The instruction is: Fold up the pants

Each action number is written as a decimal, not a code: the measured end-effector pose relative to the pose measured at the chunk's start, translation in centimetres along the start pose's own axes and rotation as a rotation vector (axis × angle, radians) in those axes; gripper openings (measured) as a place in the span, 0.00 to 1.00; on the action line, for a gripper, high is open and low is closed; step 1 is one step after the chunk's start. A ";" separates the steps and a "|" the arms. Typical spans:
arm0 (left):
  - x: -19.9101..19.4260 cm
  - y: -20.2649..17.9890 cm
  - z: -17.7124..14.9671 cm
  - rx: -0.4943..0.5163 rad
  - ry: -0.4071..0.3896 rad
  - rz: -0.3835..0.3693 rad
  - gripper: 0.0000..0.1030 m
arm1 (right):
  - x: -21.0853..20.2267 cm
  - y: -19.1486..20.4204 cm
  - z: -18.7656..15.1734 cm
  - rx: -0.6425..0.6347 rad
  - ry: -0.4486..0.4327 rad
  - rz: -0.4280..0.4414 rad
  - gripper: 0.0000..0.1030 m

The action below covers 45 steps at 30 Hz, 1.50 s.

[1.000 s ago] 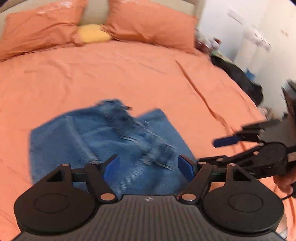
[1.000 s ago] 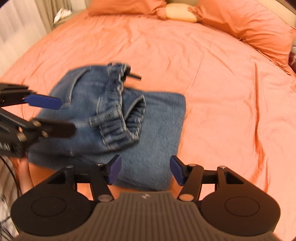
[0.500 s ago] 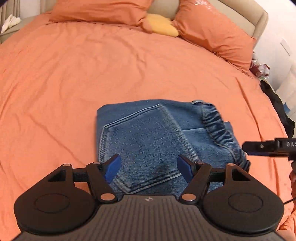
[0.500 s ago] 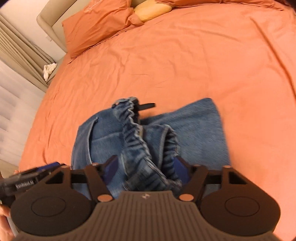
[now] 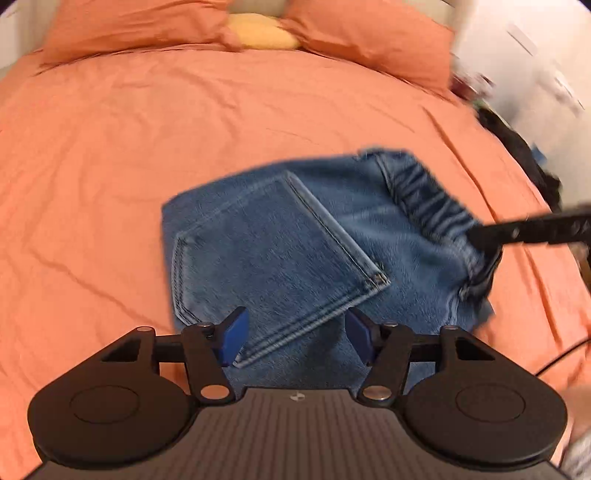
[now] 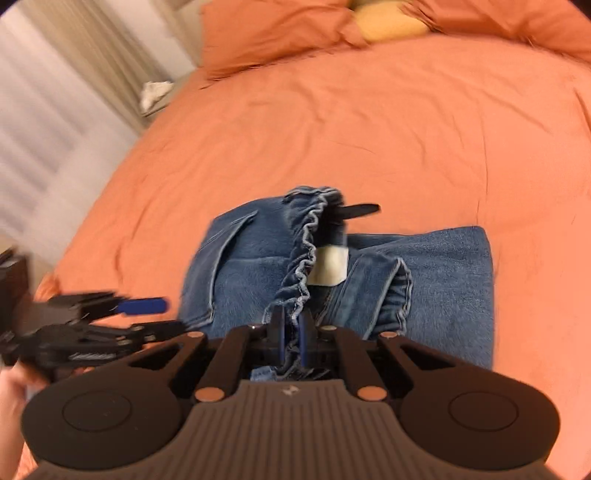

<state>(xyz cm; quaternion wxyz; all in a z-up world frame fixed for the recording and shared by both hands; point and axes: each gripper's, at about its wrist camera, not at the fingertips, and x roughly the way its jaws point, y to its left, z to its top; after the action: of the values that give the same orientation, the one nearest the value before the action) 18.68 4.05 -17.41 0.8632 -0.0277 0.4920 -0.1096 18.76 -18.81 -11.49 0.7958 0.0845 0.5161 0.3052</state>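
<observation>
Jeans (image 5: 295, 236) are lying part-folded on the bed (image 5: 110, 147). Waistband (image 6: 303, 266) is being pinched by right gripper (image 6: 291, 338), jaws just clamped, prob. to lift & square it. Left gripper (image 5: 295, 338), jaws narrowing but apart w/ nothing gripped, is being held over the pocket.

- The pants (image 5: 295, 240) lie folded on the bed (image 5: 110, 147), near its front edge.
- Pillows (image 5: 140, 29) sit at the bed's far end, behind the pants.
- In the left wrist view the waistband (image 5: 424, 195) is at the pants' right side and the pocket (image 5: 273, 251) left of it.
- The curtain (image 6: 55, 92) stands left of the bed in the right wrist view.
</observation>
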 end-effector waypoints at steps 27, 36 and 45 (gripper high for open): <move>1.0 0.9 -6.0 0.289 0.370 0.161 0.25 | 3.2 -5.0 -7.3 0.154 -0.002 -0.178 0.03; -4.0 3.8 -3.0 0.117 0.180 0.063 0.22 | 2.0 -5.5 -6.3 0.189 -0.029 -0.155 0.24; -1.5 4.3 0.7 0.059 0.122 0.081 0.24 | 2.4 -8.4 -3.7 0.347 -0.088 -0.054 0.60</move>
<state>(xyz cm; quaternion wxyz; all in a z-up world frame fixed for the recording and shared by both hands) 19.27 8.50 -16.44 0.8359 0.0243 0.5408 -0.0904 19.57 -24.82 -18.75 0.7990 0.2199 0.5278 0.1859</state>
